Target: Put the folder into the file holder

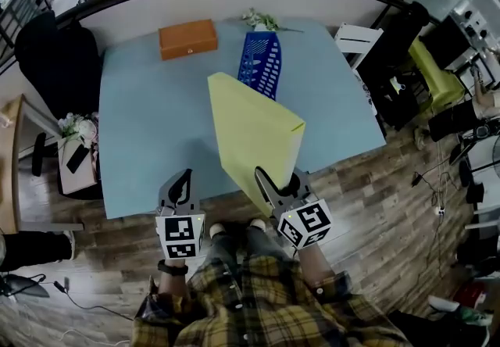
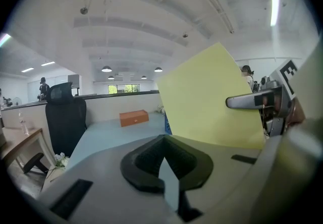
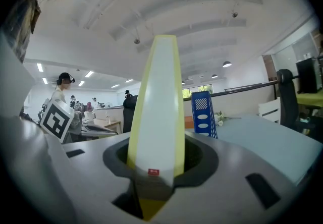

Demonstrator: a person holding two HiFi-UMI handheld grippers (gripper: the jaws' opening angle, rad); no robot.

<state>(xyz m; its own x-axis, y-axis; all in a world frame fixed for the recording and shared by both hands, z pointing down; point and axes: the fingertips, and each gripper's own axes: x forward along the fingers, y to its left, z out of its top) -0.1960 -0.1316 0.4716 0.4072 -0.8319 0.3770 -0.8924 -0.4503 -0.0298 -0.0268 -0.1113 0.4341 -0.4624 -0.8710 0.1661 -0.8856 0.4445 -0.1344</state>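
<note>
One yellow folder, tilted above table, near corner pinched by right gripper fingers. Left gripper fingers pressed together, empty. One blue file holder upright at far edge, partly hidden behind folder. One orange box.

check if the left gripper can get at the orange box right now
Probably yes: only bare table lies between the left gripper and the orange box; the folder is held off to its right.

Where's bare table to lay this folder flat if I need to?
Widest: the table's left half, from the orange box down to the near edge. Smaller: right of the file holder, toward the right edge. Crowded along the far edge: box, holder, flowers.
</note>
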